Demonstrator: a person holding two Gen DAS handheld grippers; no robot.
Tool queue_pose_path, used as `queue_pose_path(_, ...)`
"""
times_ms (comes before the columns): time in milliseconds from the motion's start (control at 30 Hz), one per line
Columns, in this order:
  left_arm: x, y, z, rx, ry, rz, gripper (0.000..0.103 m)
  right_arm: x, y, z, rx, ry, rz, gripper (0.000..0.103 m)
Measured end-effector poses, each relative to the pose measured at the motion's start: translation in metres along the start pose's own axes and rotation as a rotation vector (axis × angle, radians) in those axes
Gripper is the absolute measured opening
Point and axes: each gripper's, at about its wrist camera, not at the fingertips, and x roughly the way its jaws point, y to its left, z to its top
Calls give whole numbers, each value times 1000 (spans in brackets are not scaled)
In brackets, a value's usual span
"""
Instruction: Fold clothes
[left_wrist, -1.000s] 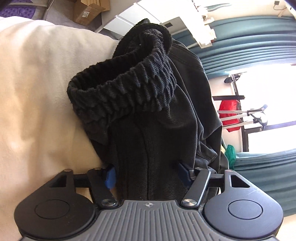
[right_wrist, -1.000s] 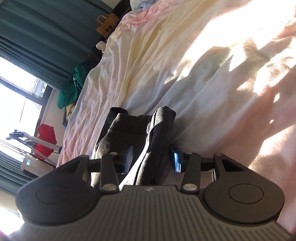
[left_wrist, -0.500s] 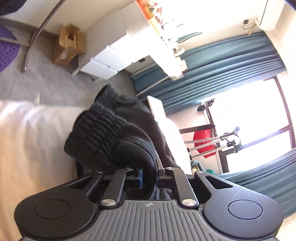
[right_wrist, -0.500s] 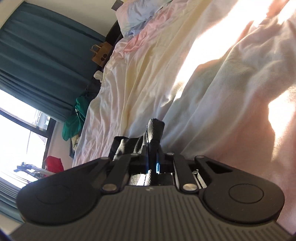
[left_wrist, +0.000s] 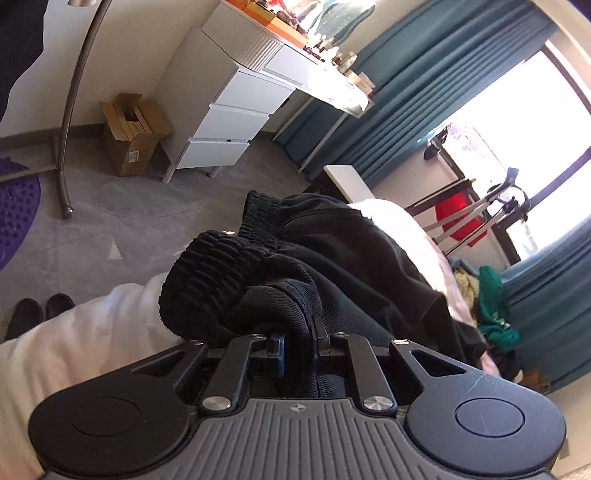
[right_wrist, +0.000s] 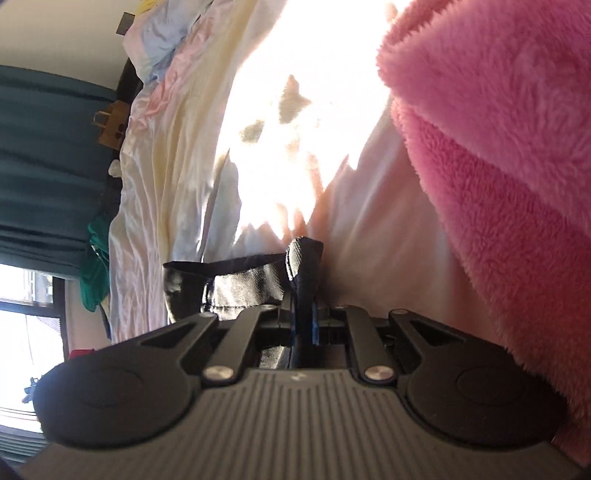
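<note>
Left wrist view, nearest: the left hand-held gripper (left_wrist: 298, 349) is clamping a bunched fold of a black twill garment with a ribbed elastic waistband (left_wrist: 332, 266); its jaws are easing very slightly apart, with the cloth between them and the pads pressing on it. Just beyond the pads, the waistband is bulging up in a loose roll, and the rest of the garment is draping away over the pale bed sheet (left_wrist: 92, 332) toward the far edge of the bed. Farther off, a pair of dark shoes (left_wrist: 37, 312) and a brown cardboard box (left_wrist: 133, 138) are sitting on the grey floor, beside a white chest of drawers (left_wrist: 236, 122).

Right wrist view, nearest: the right hand-held gripper (right_wrist: 303, 325) is pinching a narrow hem of the same black garment (right_wrist: 243, 284), with the jaws closed on the cloth. The stretch of fabric reaching left from the pads is lying over the rumpled sheet (right_wrist: 166, 184). A fluffy pink fleece (right_wrist: 498, 147) is filling the right of the view, near the gripper.

Progress, as judged: both ends are being held, so the fold itself is just beginning. The garment is looking bunched rather than flat; no finished crease is showing. Spreading, folding over and smoothing are remaining.
</note>
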Motion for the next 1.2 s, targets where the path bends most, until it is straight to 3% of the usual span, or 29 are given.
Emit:
queue_pose_path(133, 4, -5, -12, 52, -1, 13, 20, 0, 9, -7, -53, -12, -21, 13)
queue_pose_path(233, 1, -13, -17, 104, 15, 8, 40, -2, 21, -8, -109, -22, -32, 17)
queue_pose_path(267, 0, -15, -19, 121, 23, 3, 51, -4, 28, -7, -158, -32, -30, 26)
queue_pose_path(367, -10, -18, -24, 146, 34, -12, 79, -17, 52, -10, -334, -102, -32, 70)
queue_pose_path(400, -14, -20, -26, 158, 31, -12, 87, -23, 61, -13, -389, -131, -25, 77)
queue_pose_path(500, -30, -29, -32, 230, -3, 28, 98, -41, 82, -24, -533, -215, 5, 76)
queue_pose_path(567, -42, -39, -39, 304, -47, 63, 99, -52, 93, -33, -607, -245, 53, 77)
queue_pose_path(700, -59, -65, -56, 424, -99, 67, 99, -67, 118, -61, -755, -210, 187, 77)
queue_pose_path(867, -66, -113, -82, 533, -148, -15, 100, -85, 136, -110, -926, -145, 319, 76)
queue_pose_path(1100, -53, -190, -140, 723, -191, -133, 100, -102, 142, -163, -1095, -102, 412, 76)
queue_pose_path(1200, -39, -216, -163, 758, -170, -178, 100, -109, 143, -179, -1144, -99, 442, 76)
